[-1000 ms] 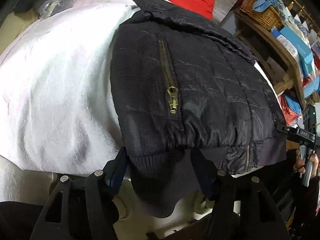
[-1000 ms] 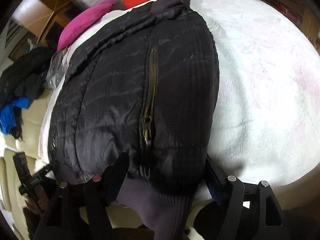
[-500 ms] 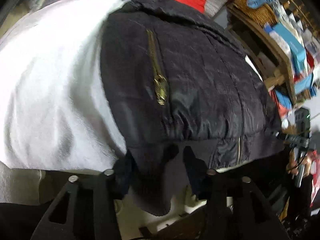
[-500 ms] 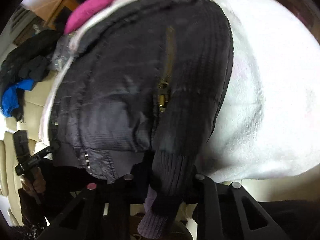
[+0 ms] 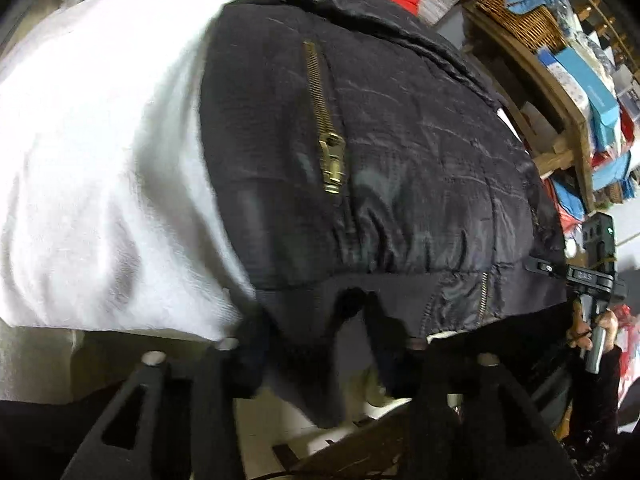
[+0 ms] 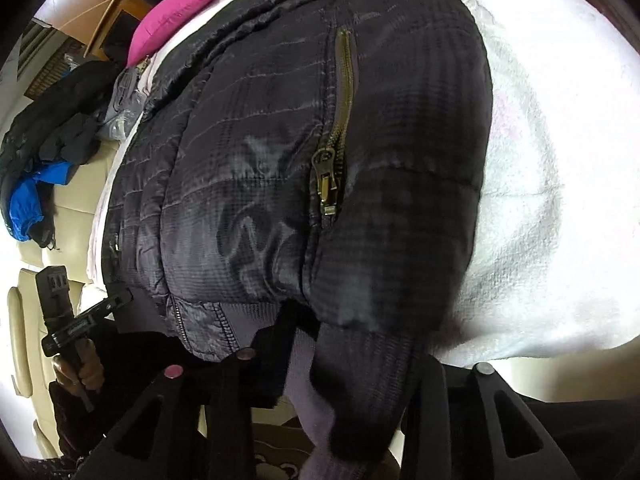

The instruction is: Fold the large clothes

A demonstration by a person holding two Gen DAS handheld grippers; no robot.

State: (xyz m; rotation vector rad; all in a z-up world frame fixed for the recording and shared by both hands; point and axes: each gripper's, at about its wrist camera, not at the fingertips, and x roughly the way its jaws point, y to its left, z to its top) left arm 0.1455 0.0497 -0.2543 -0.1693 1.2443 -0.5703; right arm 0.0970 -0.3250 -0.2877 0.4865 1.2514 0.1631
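Two tools [image 5: 316,332] [image 6: 352,344] each pinch one black jacket's [image 5: 400,152] ribbed hem.

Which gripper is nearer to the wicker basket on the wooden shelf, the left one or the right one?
The right gripper. In the left wrist view it holds the black jacket hem below the wicker basket, while the left gripper grips the hem farther away.

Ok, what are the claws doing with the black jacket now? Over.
Left claw and right claw each clamped on the black jacket's knit hem. Jaws just moving. Jacket flat on white blanket. Nothing in the way.
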